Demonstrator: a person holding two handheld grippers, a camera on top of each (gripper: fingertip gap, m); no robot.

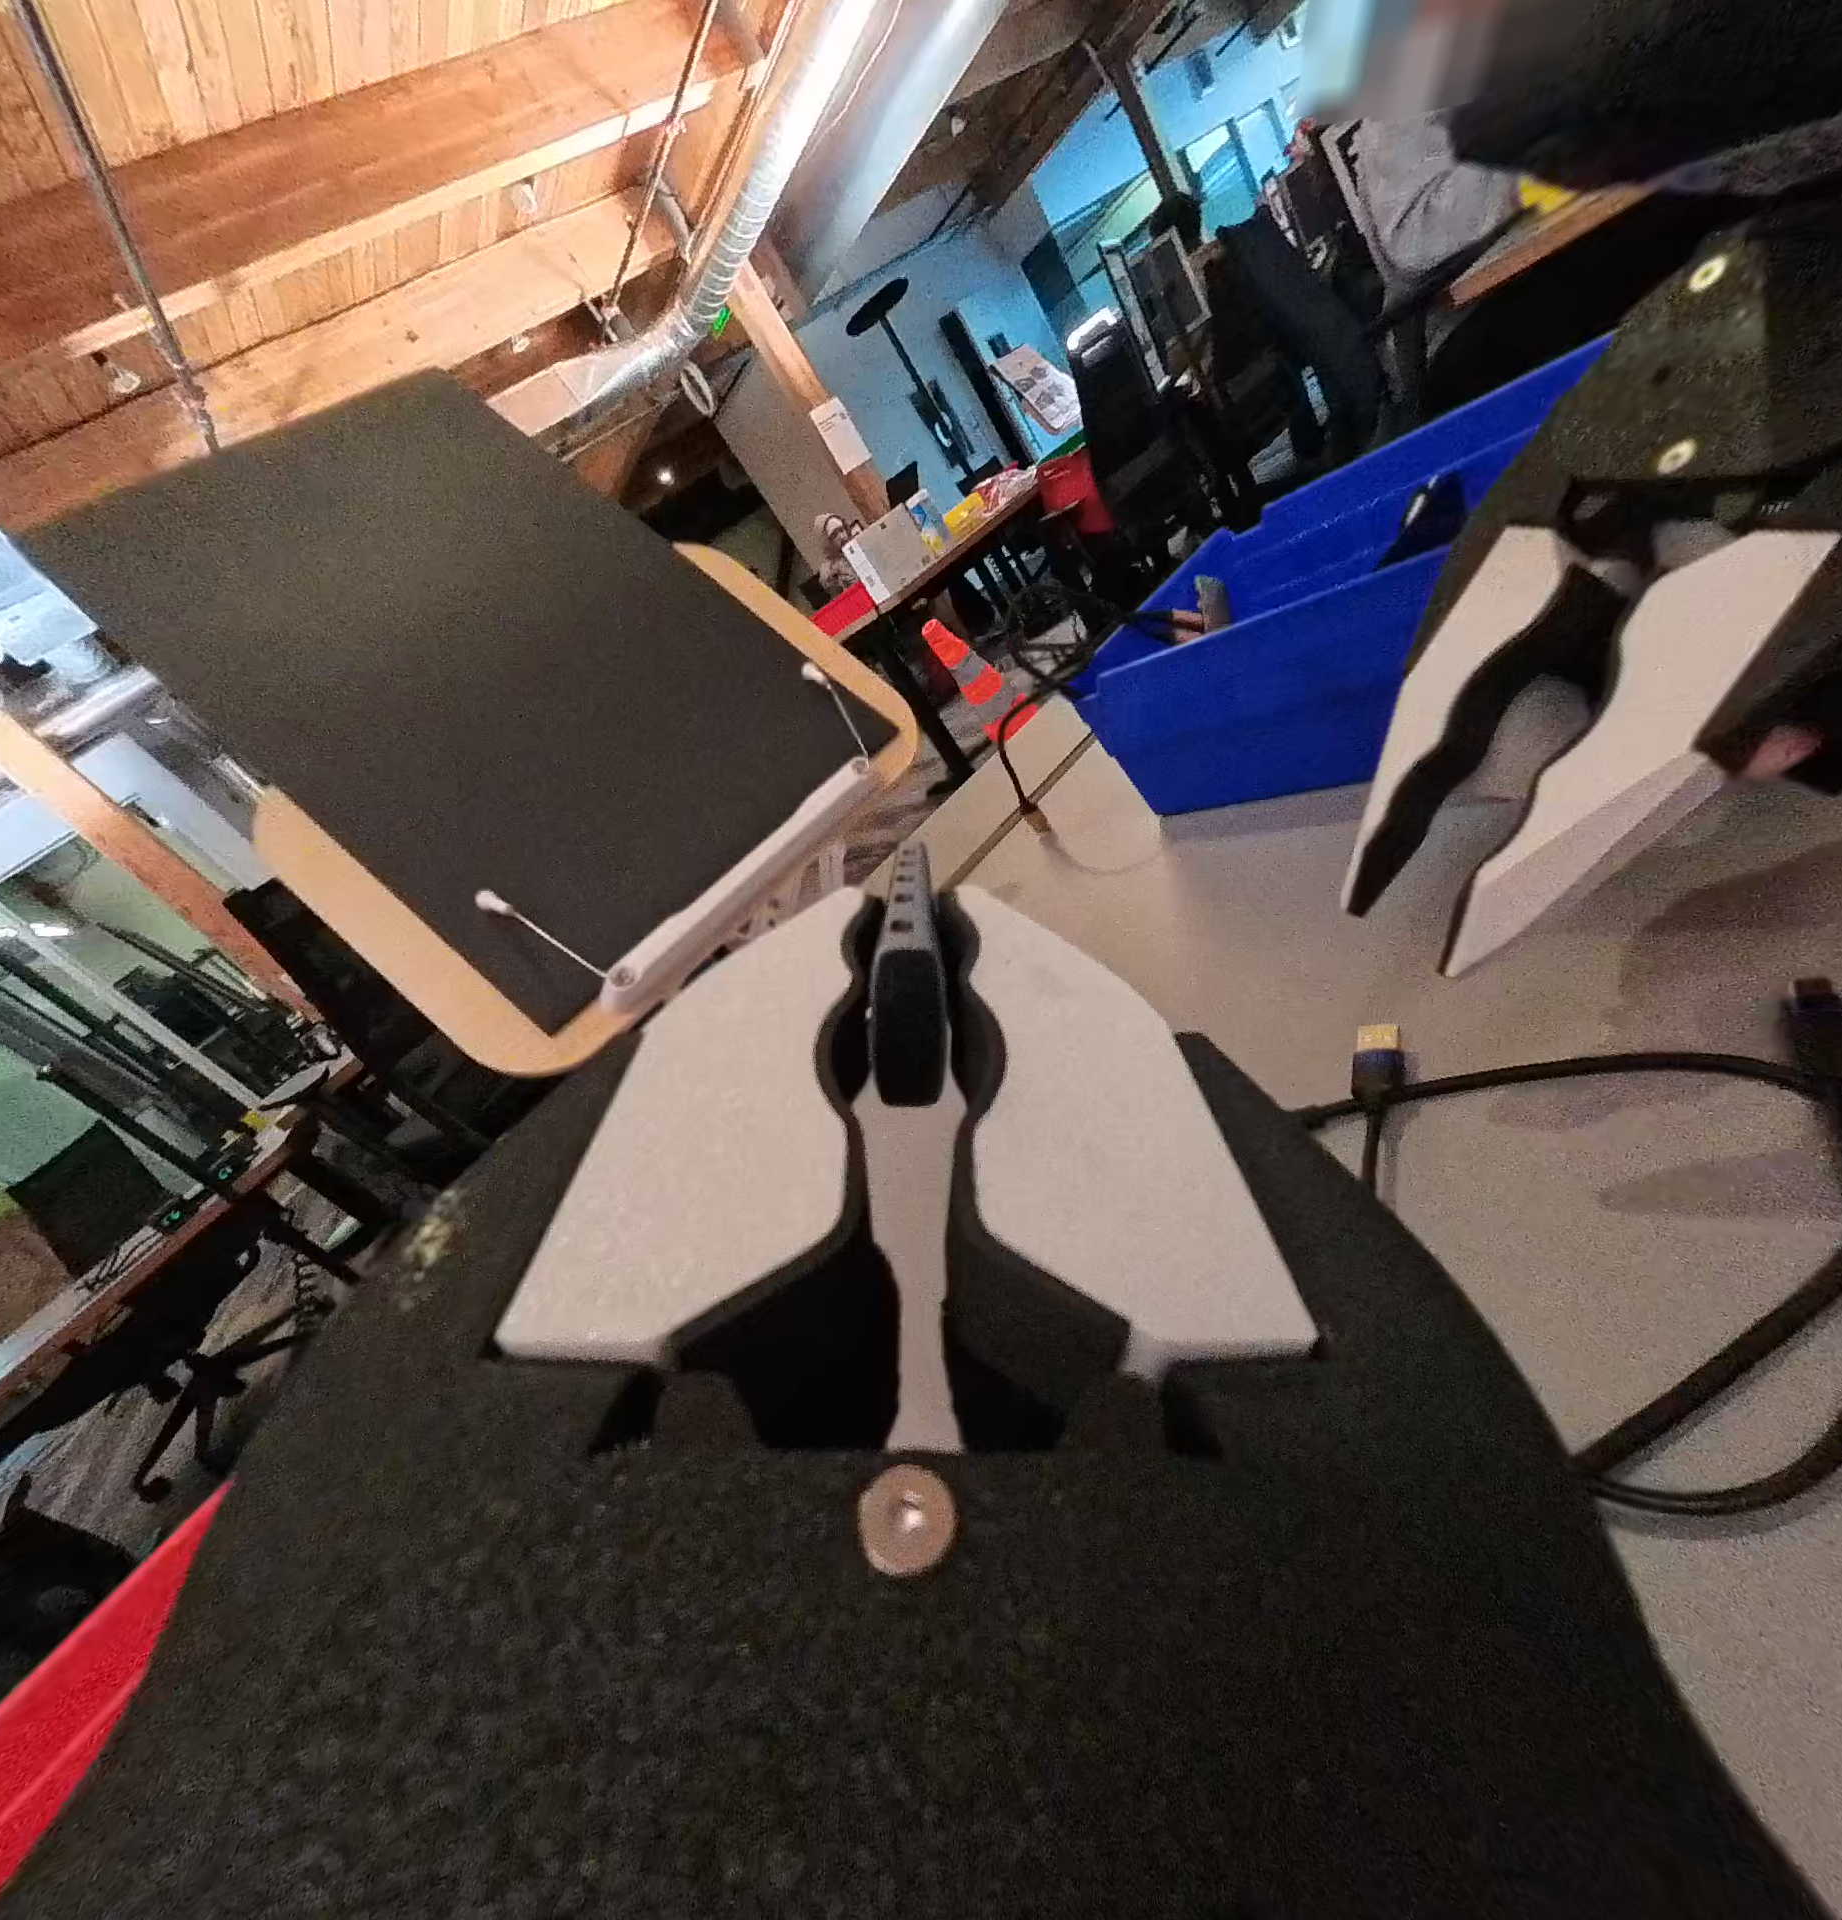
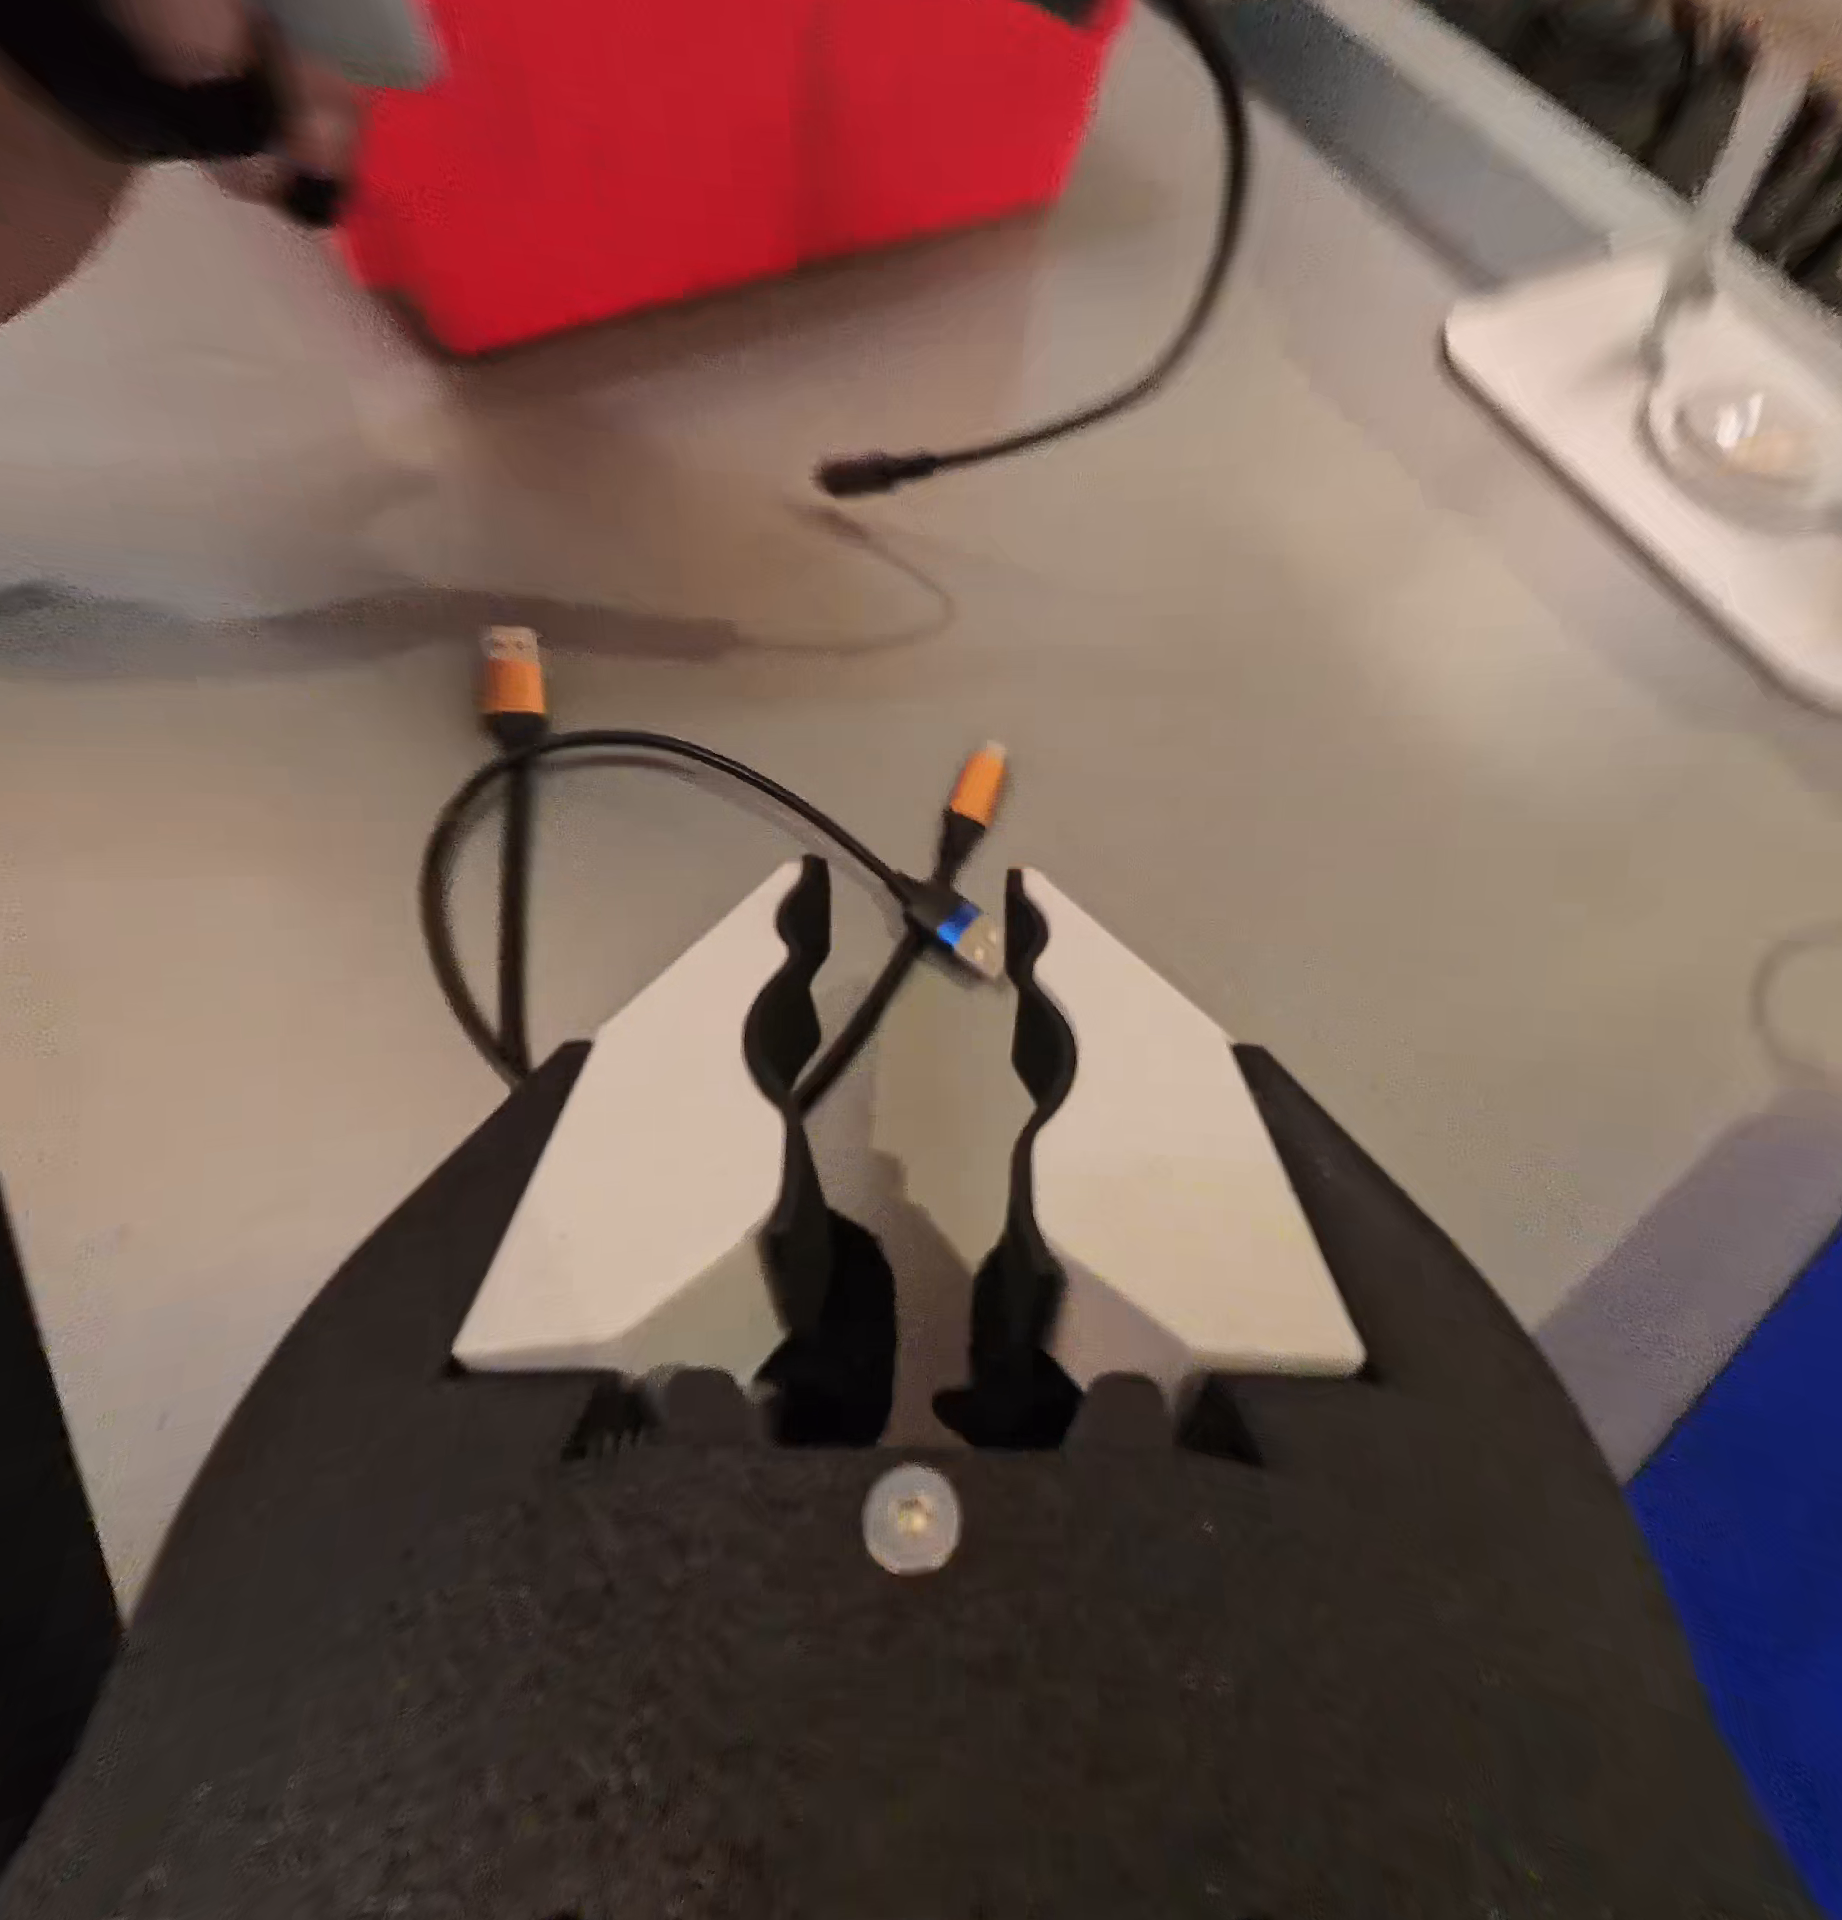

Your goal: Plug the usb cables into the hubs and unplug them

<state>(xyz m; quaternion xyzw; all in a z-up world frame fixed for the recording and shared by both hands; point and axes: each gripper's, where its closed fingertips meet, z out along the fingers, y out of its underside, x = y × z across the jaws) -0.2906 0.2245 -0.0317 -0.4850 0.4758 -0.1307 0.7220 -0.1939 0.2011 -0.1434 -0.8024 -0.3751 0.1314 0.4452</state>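
Note:
My left gripper (image 1: 909, 914) is shut on a slim grey USB hub (image 1: 906, 935), held edge-up above the table with its row of ports facing up. My right gripper (image 2: 912, 883) is open and hovers over the table; it also shows in the left wrist view (image 1: 1405, 935). A blue-collared USB plug (image 2: 964, 935) on a black cable lies between its fingertips, not gripped. It also shows in the left wrist view (image 1: 1376, 1060). An orange USB plug (image 2: 510, 681) and a smaller orange plug (image 2: 977, 784) lie beyond. A black cable end (image 2: 875, 473) lies farther off.
A red bin (image 2: 730, 156) stands at the far side, a blue bin (image 1: 1301, 644) at the table's edge. A white lamp base (image 2: 1665, 447) sits at the right. A black panel on a wooden stand (image 1: 460, 675) rises left of the hub. Black cables (image 1: 1727, 1299) loop on the grey table (image 2: 1312, 727). My right fingertips sit around 15 cm from my left ones. From either gripper's tips it is about 40 cm to the white lamp base (image 2: 1665, 447).

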